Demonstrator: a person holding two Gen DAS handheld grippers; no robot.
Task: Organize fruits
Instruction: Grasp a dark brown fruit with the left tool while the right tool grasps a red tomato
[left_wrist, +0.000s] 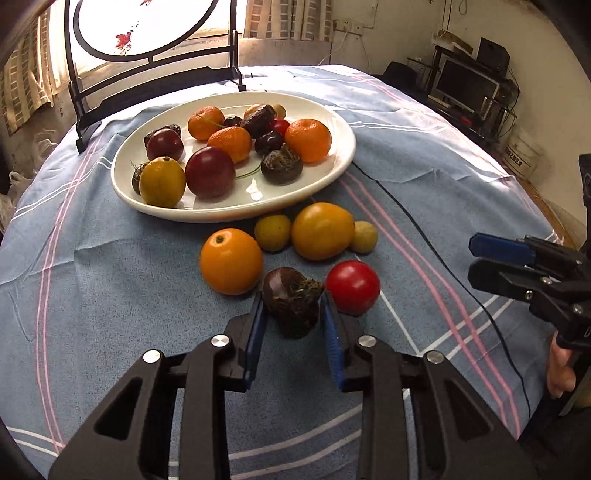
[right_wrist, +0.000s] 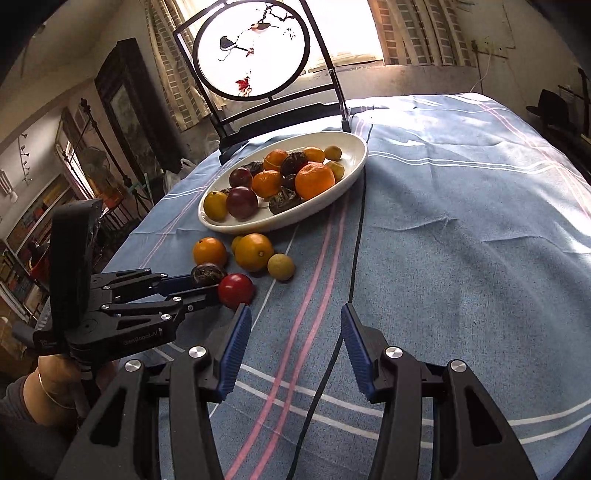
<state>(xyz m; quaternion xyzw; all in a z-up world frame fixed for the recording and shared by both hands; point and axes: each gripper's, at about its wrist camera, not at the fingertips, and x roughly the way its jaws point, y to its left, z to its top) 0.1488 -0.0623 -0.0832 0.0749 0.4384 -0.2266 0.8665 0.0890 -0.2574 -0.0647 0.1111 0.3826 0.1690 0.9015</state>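
Low in the frame, the left gripper (left_wrist: 291, 317) pinches a dark water chestnut (left_wrist: 291, 301) on the tablecloth (left_wrist: 110, 277), likely next lifted to the white plate (left_wrist: 229, 212) above, while the right gripper (right_wrist: 291, 343) hangs spread, empty.

Cloth: blue tablecloth (right_wrist: 461, 229) with pink and white stripes, covering the desk.
Cable: thin black cable (right_wrist: 356, 243) running over the cloth from 12 o'clock down toward 6 o'clock.
Screen: round painted screen (right_wrist: 253, 48) in a black frame, standing at 12 o'clock before the window.
Monitor: dark monitor (left_wrist: 465, 85) on a shelf, at 2 o'clock in the left view.
Curtains: patterned curtains (right_wrist: 424, 33) flanking the bright window.
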